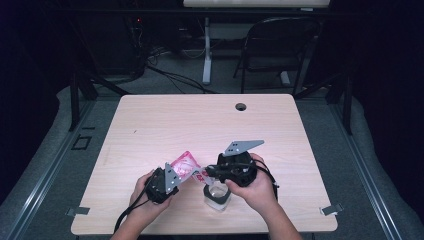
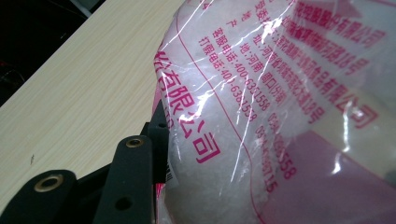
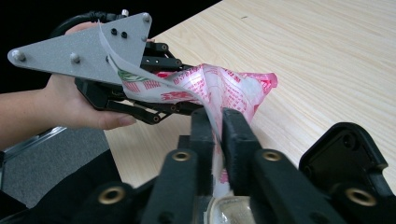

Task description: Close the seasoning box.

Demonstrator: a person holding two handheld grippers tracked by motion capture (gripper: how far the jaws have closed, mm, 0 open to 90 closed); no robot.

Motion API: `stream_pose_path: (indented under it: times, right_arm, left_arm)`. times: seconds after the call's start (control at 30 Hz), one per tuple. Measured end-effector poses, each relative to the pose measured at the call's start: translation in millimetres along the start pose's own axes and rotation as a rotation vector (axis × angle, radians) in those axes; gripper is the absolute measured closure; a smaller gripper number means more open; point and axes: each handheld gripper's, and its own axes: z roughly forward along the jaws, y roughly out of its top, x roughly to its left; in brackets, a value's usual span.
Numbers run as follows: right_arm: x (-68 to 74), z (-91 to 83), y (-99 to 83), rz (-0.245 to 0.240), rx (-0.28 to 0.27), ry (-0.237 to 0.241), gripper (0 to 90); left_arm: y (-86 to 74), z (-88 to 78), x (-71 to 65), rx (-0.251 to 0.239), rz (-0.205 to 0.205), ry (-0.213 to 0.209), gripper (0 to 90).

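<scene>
A plastic bag point(image 1: 184, 165) with pink print and white grains inside is held up over the wooden table point(image 1: 200, 125), between the two grippers. The fat part of the bag is pinched by the left gripper point(image 1: 172, 176). In the right gripper view, the thin top edge of the bag is squeezed between the jaws of the right gripper point(image 3: 215, 122), which are pressed nearly together.

A clear glass jar point(image 1: 218, 195) is seen on the table just under the right gripper. The step in hand is judged to be opening the bag (so the grains can likely be poured into the jar). Next, a steady pull apart is called for, with the bag kept above the jar.

Most of the jar is hidden by the right hand point(image 1: 257, 187), and the bag's mouth cannot be made out.
</scene>
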Motion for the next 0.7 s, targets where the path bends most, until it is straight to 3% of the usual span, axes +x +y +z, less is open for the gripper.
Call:
stream_pose_path:
  times: [0.23, 0.53, 0.7]
  right_arm:
    - [3.2, -1.3, 0.7, -0.015, 0.004, 0.028, 90.0]
    - [4.8, 0.2, -0.8, 0.004, 0.018, 0.074, 90.0]
    - [7.5, 1.8, -1.7, -0.002, 0.047, 0.094, 90.0]
  left_arm:
    - [2.9, 0.8, 1.0, -0.007, -0.010, 0.011, 58.7]
    - [3.4, -0.3, 2.8, -0.008, 0.006, 0.025, 58.9]
    - [4.8, -0.9, 2.8, -0.006, 0.035, 0.043, 59.0]
